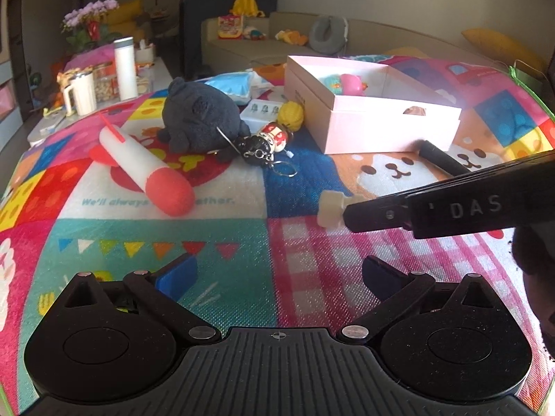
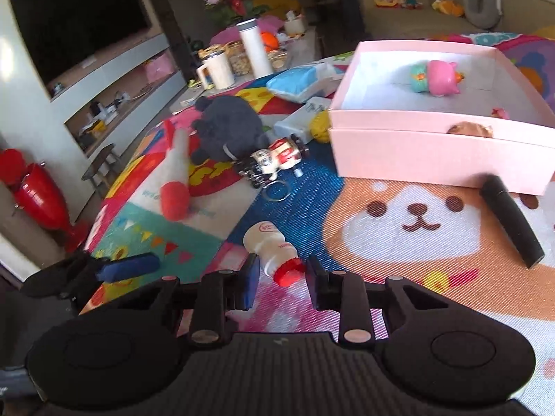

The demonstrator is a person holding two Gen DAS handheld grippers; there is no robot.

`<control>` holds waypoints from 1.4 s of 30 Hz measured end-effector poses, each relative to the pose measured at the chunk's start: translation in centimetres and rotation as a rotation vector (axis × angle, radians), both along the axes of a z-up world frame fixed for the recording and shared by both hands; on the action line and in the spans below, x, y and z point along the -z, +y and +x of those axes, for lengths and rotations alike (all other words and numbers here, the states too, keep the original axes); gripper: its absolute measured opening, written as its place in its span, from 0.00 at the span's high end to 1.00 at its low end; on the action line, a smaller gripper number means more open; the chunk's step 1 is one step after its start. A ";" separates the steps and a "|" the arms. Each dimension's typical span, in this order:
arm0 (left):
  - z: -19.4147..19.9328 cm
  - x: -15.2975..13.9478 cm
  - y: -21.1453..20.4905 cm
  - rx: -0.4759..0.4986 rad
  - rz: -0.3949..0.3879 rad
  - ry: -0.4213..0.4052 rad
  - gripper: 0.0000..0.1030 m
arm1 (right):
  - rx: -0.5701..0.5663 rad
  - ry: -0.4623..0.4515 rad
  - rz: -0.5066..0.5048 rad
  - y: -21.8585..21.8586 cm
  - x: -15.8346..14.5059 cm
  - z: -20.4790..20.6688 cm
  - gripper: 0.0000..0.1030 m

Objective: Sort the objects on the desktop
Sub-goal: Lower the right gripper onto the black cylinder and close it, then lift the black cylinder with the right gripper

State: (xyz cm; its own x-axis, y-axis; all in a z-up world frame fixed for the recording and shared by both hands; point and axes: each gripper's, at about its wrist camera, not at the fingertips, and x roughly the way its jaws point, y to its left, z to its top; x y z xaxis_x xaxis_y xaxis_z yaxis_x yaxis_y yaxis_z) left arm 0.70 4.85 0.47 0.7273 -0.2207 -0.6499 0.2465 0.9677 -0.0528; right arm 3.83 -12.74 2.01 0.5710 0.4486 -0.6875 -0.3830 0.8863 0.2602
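A small white bottle (image 2: 269, 248) with a red cap lies tilted between the pads of my right gripper (image 2: 282, 272), which is shut on its cap end. In the left wrist view the same bottle (image 1: 331, 208) sticks out from the tip of the right gripper's finger (image 1: 374, 213), low over the mat. My left gripper (image 1: 277, 275) stands open with nothing between its blue pads, just left of the bottle. A pink box (image 2: 433, 159) with a pink and teal toy (image 2: 437, 76) inside stands at the far right.
On the colourful mat (image 1: 138, 242) lie a white and red rocket plush (image 1: 145, 170), a dark plush (image 1: 201, 121), a keychain figure (image 1: 274, 142), a yellow ball (image 1: 291, 114) and a black cylinder (image 2: 510, 222) by the box. Cups and a flask (image 1: 125, 69) stand far left.
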 end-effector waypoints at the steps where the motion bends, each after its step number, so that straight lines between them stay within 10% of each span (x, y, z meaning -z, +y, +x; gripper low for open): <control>1: 0.0 0.0 -0.1 0.000 0.004 0.001 0.00 | 0.004 -0.038 -0.022 -0.2 -0.3 -0.6 0.72; 11: 0.0 0.3 -0.7 -0.002 0.048 0.002 0.00 | 0.313 -0.253 -0.437 -7.4 0.8 1.4 0.70; 28: 0.1 0.3 -0.8 -0.005 0.051 0.006 0.00 | -0.055 -0.189 -0.250 -5.3 -1.7 -4.5 0.90; 34: 0.1 0.3 -0.8 -0.010 0.052 0.006 0.00 | 0.063 -0.184 -0.371 -6.6 -0.5 -4.3 0.66; 42: 0.1 0.3 -0.7 -0.007 0.048 0.009 0.00 | -0.092 -0.202 -0.186 -3.5 -1.3 -5.9 0.48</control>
State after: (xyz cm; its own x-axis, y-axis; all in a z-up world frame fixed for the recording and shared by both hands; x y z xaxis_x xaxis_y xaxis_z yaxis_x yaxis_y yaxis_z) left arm 0.79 4.10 0.17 0.7227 -0.1839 -0.6663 0.2394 0.9709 -0.0083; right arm -2.04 -16.26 3.36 0.6675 0.3814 -0.6394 -0.4915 0.8709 0.0064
